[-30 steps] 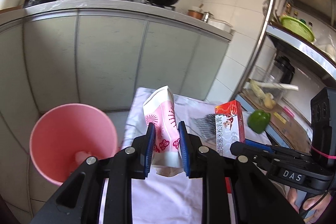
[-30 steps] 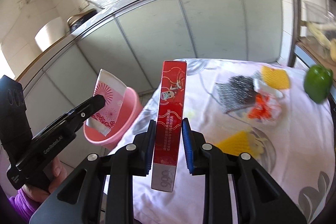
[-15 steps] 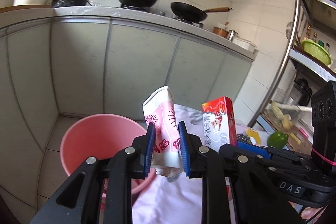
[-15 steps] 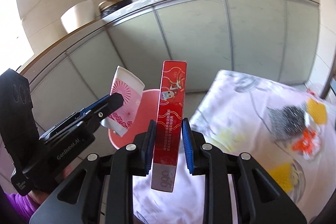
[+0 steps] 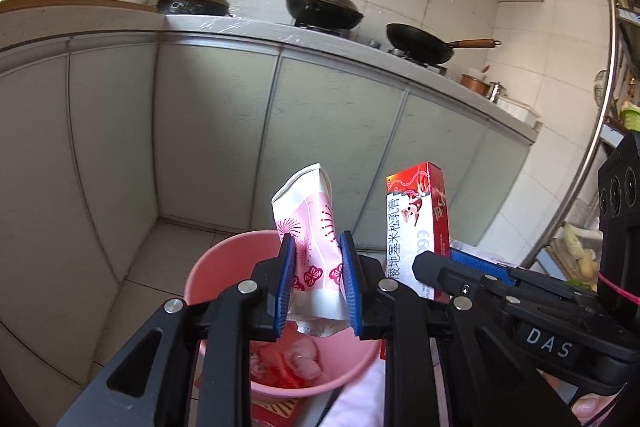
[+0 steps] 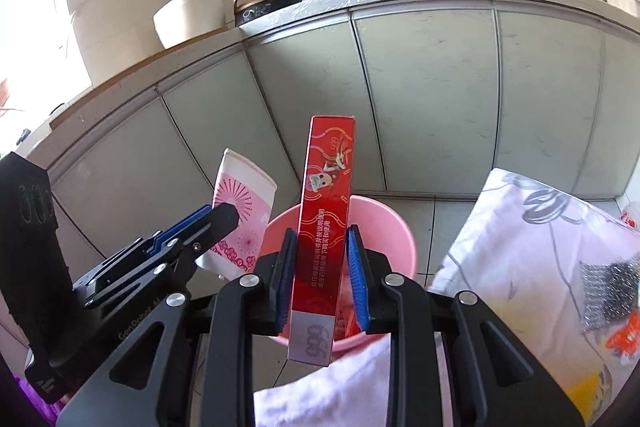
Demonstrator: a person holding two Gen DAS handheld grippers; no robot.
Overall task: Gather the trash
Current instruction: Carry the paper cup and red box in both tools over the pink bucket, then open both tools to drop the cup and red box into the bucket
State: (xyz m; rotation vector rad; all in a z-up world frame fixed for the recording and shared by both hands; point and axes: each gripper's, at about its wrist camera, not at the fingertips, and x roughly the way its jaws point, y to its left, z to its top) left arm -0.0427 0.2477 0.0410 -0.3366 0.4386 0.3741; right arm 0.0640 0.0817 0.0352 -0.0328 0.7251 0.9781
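Observation:
My left gripper (image 5: 317, 269) is shut on a pink and white flowered packet (image 5: 310, 227) and holds it above the pink bin (image 5: 224, 267) on the floor. The packet also shows in the right wrist view (image 6: 244, 211). My right gripper (image 6: 322, 277) is shut on a tall red carton (image 6: 326, 219), held upright over the pink bin (image 6: 396, 235). The carton shows in the left wrist view (image 5: 416, 227), just right of the packet. Some red and white scraps (image 5: 296, 363) lie in the bin.
A table with a white flowered cloth (image 6: 532, 247) stands to the right, with a steel scourer (image 6: 608, 291) and orange scraps (image 6: 628, 335) on it. Grey-green kitchen cabinets (image 5: 328, 131) run behind the bin, with pans (image 5: 416, 43) on the counter. A steel shelf post (image 5: 600, 107) stands at the right.
Both grippers have swung left, away from the table and over the pink bin. Each still holds its item. The bin now lies directly below the packet and carton.

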